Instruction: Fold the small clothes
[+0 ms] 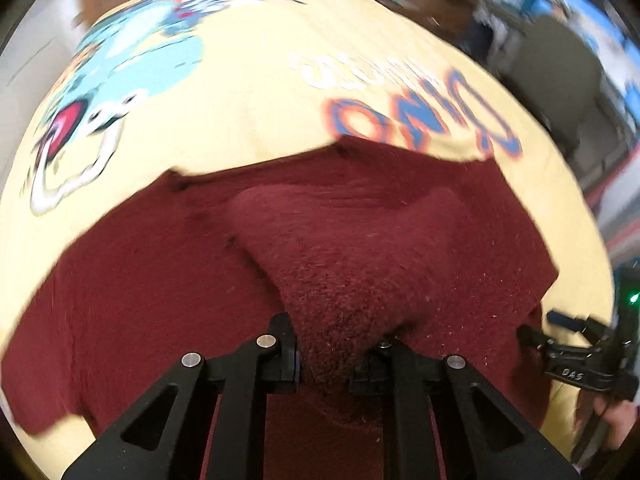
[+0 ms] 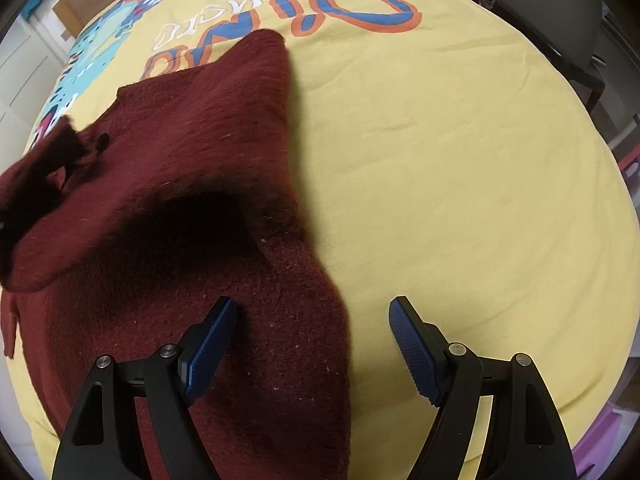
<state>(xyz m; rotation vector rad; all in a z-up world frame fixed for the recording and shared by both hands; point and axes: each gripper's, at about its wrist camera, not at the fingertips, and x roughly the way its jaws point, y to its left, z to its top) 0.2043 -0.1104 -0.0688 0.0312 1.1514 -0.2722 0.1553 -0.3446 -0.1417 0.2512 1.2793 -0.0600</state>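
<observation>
Dark red knitted sweater [image 2: 192, 208] lies spread on a yellow sheet [image 2: 460, 180] printed with a cartoon dinosaur and blue-and-orange lettering. The sheet covers the whole work surface in both views.

Left gripper [image 1: 340, 356]: jaws drawn close together, pinching a raised fold of the sweater [image 1: 352, 272]. The fabric rises in a tapering ridge from the flat body of the garment into the jaws. This view is smeared by motion blur, especially the print on the sheet [image 1: 248, 92].

Right gripper [image 2: 312, 340]: jaws spread wide, nothing between the pads pressing. Its left blue pad [image 2: 208, 352] sits over the sweater's near edge; its right blue pad [image 2: 416, 356] sits over bare sheet. The sweater's edge runs between the two fingers. Whether the pads touch the cloth, cannot tell.

From the left wrist view, the right gripper [image 1: 576, 356] shows at the far right edge, beside the sweater, with part of a hand [image 1: 616, 420] behind it.

Grey chair [image 2: 560, 32] stands beyond the sheet's far edge.
</observation>
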